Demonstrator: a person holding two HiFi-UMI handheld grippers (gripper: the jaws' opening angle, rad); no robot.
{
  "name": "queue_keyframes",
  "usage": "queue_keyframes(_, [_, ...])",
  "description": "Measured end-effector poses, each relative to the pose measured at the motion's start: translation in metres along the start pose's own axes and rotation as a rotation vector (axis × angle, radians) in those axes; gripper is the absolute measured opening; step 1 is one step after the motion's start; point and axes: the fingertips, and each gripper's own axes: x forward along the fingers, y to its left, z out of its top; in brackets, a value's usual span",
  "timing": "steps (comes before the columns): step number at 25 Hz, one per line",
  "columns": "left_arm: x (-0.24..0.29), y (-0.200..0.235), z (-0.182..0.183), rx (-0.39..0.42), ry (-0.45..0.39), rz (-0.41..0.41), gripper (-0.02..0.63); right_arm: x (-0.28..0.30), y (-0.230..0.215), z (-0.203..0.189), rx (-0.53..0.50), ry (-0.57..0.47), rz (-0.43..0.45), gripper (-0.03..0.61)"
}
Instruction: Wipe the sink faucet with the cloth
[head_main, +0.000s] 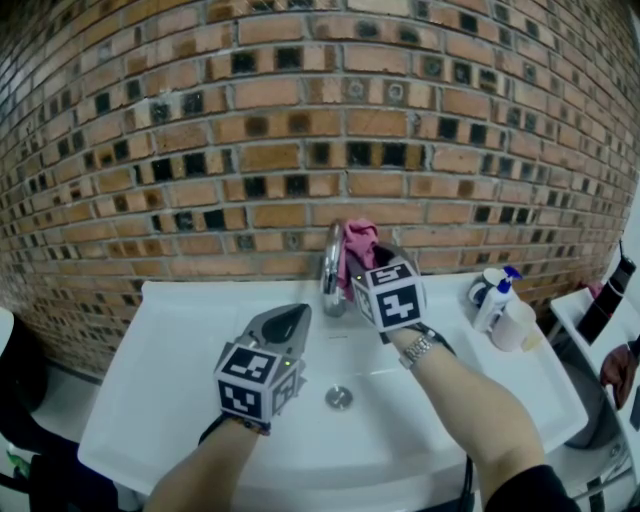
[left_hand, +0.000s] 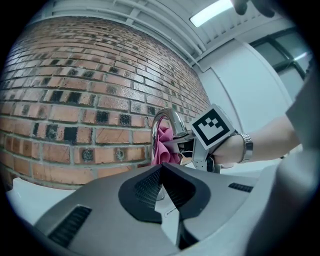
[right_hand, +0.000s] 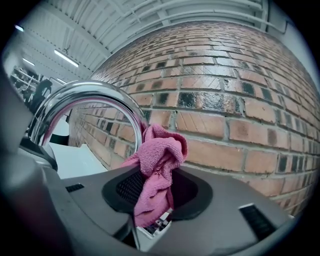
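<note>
A curved chrome faucet (head_main: 331, 268) rises at the back of the white sink (head_main: 170, 345). My right gripper (head_main: 370, 260) is level beside the faucet's right side, shut on a bunched pink cloth (head_main: 358, 243) that sticks up between its jaws and touches the spout. In the right gripper view the pink cloth (right_hand: 159, 162) hangs down between the jaws, with the faucet (right_hand: 90, 92) arching to the left. My left gripper (head_main: 291, 320) hovers over the basin, shut and empty, pointing at the faucet (left_hand: 170, 119) and cloth (left_hand: 162, 147).
A brick wall (head_main: 300, 120) stands right behind the faucet. A pump bottle (head_main: 494, 300) and a white cup (head_main: 514, 325) stand on the sink's right ledge. The drain (head_main: 339, 397) lies in the basin between my arms. A dark object (head_main: 610, 300) stands at the far right.
</note>
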Motion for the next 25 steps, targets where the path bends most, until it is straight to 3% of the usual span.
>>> queue_keyframes(25, [0.0, -0.003, -0.003, 0.008, 0.009, -0.003, 0.006, -0.012, 0.029, -0.024, -0.162, 0.046, -0.049, 0.135])
